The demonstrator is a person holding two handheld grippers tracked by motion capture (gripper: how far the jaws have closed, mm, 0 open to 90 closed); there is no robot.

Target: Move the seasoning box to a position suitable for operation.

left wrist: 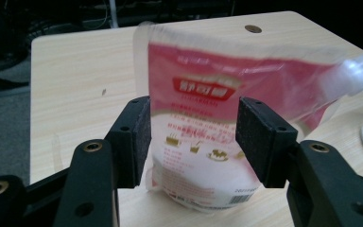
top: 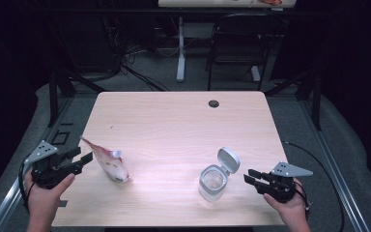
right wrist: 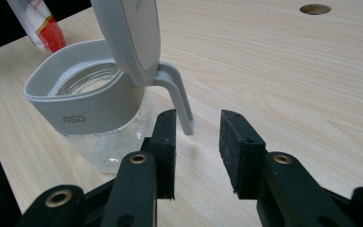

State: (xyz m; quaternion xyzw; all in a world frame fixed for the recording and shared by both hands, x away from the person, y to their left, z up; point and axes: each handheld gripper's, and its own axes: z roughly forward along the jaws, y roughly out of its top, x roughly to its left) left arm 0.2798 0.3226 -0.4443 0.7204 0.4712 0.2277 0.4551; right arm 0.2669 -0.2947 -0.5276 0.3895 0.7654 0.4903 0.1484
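I'd bring my left hand-held gripper (top: pixel 84 157), jaws apart and ungripped, squarely onto the pink-and-white plastic spout pouch (left wrist: pixel 227 118) standing on the pale wooden tabletop (top: pixel 174 121). My released right hand-held gripper (top: pixel 249 176) waits beside the open-lidded grey-collared glass jar (top: pixel 214 181).

The table (top: pixel 174 121) is pale matt wood-grain, the pouch (left wrist: pixel 203 123) glossy pink-and-white plastic film, the jar (right wrist: pixel 99 137) clear glass with a smooth matt grey plastic collar and lid (right wrist: pixel 132 33), and the gripper pads (left wrist: pixel 255 137) rough black foam.
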